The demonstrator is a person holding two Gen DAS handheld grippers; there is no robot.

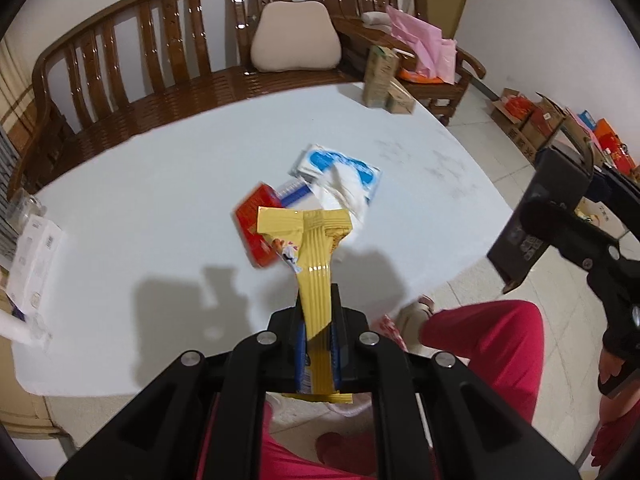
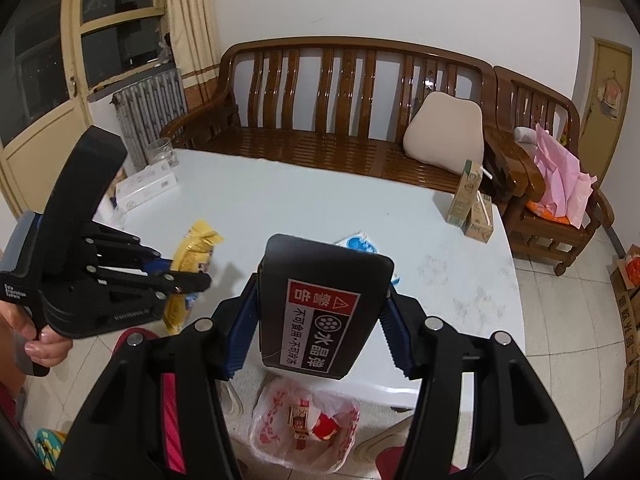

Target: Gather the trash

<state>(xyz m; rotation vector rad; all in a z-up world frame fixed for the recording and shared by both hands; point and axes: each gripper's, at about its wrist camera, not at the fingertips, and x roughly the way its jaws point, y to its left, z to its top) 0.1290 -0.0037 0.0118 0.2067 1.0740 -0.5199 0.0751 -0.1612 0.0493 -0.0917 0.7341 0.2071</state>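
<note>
Left wrist view: my left claw (image 1: 318, 320) is clamped on a long crinkled yellow foil snack wrapper (image 1: 316, 248), pinched low down, so most of its length sticks out past the tips and flops over the white surface (image 1: 140, 168). Right wrist view: my right claw (image 2: 320, 312) is closed on a flat black rounded box with a red-and-white warning label (image 2: 324, 304), blue pads bearing on its two side edges, held up clear of the surface. Below that claw, on the tiled floor just off the surface's near edge, sits a thin white plastic bag printed in red (image 2: 280, 412), mouth open, scraps already inside. More trash lies mid-surface: a red flat carton (image 1: 250, 224) and a blue-and-white plastic pouch (image 1: 340, 168). Risks, as I judge them: the box is smooth and gripped only by its edges, so a quick tilt could let it slide out short of the bag. The wrapper is light and may cling to the pads or drift past the bag. The bag's mouth is limp and could fold shut under a drop.
</note>
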